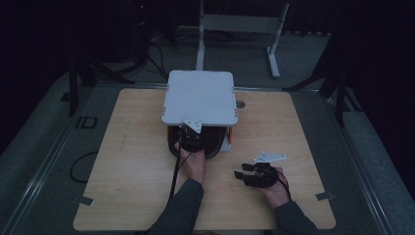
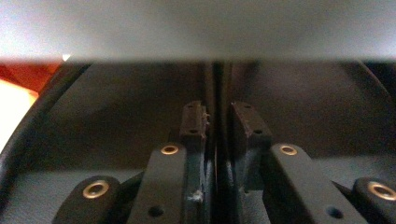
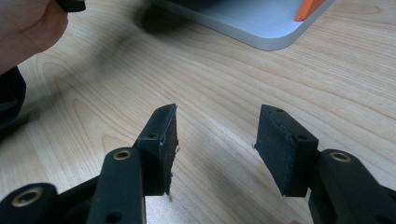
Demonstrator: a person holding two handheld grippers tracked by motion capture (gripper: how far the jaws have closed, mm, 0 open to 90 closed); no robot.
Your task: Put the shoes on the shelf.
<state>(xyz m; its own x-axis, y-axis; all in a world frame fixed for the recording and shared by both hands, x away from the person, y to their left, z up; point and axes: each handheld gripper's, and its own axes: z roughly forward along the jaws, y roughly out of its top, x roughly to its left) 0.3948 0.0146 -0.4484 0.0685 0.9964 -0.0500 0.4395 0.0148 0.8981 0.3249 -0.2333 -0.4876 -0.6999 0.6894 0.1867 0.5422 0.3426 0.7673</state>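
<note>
A white flat-topped stand (image 1: 199, 98) with orange posts (image 3: 308, 8) sits at the far middle of the wooden table (image 1: 132, 161). A black round object (image 1: 213, 144) lies under its top. My left gripper (image 1: 190, 139) reaches in beneath the white top (image 2: 196, 28). Its jaws are shut on a thin black upright part (image 2: 217, 93) of that dark object, whose curved rim (image 2: 28, 135) shows at the left. My right gripper (image 1: 242, 171) (image 3: 217, 121) rests low over the table to the right, open, with bare wood between its pads.
The stand's grey base plate (image 3: 252, 23) lies ahead of the right gripper, and the person's left hand (image 3: 23, 28) is at its upper left. A round cable hole (image 1: 240, 104) is beside the stand. Metal frame legs (image 1: 274, 49) and cables stand beyond the table.
</note>
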